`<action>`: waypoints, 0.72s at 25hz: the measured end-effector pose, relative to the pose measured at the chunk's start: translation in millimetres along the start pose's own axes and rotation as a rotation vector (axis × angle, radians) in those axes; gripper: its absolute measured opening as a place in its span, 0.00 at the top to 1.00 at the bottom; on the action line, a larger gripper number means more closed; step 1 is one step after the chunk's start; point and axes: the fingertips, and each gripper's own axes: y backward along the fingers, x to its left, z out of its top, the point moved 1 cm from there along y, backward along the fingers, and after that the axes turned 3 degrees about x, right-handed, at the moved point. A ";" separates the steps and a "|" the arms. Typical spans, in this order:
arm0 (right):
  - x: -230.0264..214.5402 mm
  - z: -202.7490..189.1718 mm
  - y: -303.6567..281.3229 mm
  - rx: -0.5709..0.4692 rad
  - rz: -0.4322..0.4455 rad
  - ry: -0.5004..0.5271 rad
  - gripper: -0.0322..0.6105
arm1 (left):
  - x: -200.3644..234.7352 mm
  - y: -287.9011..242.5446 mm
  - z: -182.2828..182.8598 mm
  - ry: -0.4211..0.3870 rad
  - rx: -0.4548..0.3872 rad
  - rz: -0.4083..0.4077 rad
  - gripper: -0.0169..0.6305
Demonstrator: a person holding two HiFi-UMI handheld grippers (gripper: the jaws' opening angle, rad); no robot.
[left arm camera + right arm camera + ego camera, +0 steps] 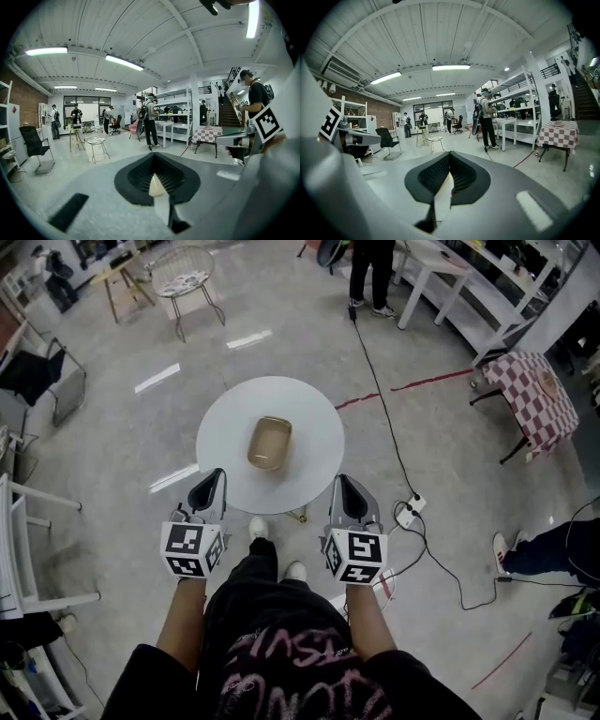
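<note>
head view, looking steeply down. a tan tray [269, 442], oblong with rounded corners and nothing visible inside it, sits near the middle of a round white tabletop [225, 409]. its long axis runs roughly away from the person, with the far end tipped slightly to the right.

the left gripper [214, 482] and the right gripper [345, 488] hover at the near rim of the tabletop, one to each side, both pointing forward. the tray lies ahead of the two and between them: forward and to the right of the left jaws, forward and to the left of the right jaws. neither gripper touches it. the left looks a little nearer, though the margin is small.

left gripper view and right gripper view: each pair of jaws is closed, tips meeting, with nothing held between them (left gripper [153, 157], right gripper [449, 157]). both cameras look level across the room, so the tray does not show in either. a black cable [380, 395] crosses the floor to the right of the tabletop.
</note>
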 end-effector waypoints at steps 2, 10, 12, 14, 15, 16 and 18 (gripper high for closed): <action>-5.3 -0.6 -3.6 0.004 -0.004 -0.009 0.95 | 1.5 -5.6 -0.3 0.011 0.002 0.002 0.97; -3.2 -10.0 -18.3 0.019 -0.006 -0.007 0.94 | 10.5 -18.9 -10.1 0.027 0.021 -0.014 0.97; -0.5 -11.0 -23.0 0.023 -0.001 -0.009 0.94 | 15.1 -22.7 -10.8 0.030 0.022 -0.017 0.97; 0.1 -11.2 -28.5 0.029 0.000 -0.013 0.94 | 18.3 -28.2 -10.7 0.030 0.028 -0.022 0.97; 0.2 -11.5 -31.0 0.032 -0.001 -0.016 0.94 | 19.7 -31.0 -11.1 0.030 0.031 -0.024 0.97; 0.5 -11.9 -33.7 0.034 -0.001 -0.018 0.94 | 21.3 -33.7 -11.6 0.030 0.035 -0.027 0.97; 1.4 -12.4 -39.9 0.039 -0.001 -0.020 0.94 | 24.5 -40.0 -12.9 0.030 0.042 -0.033 0.97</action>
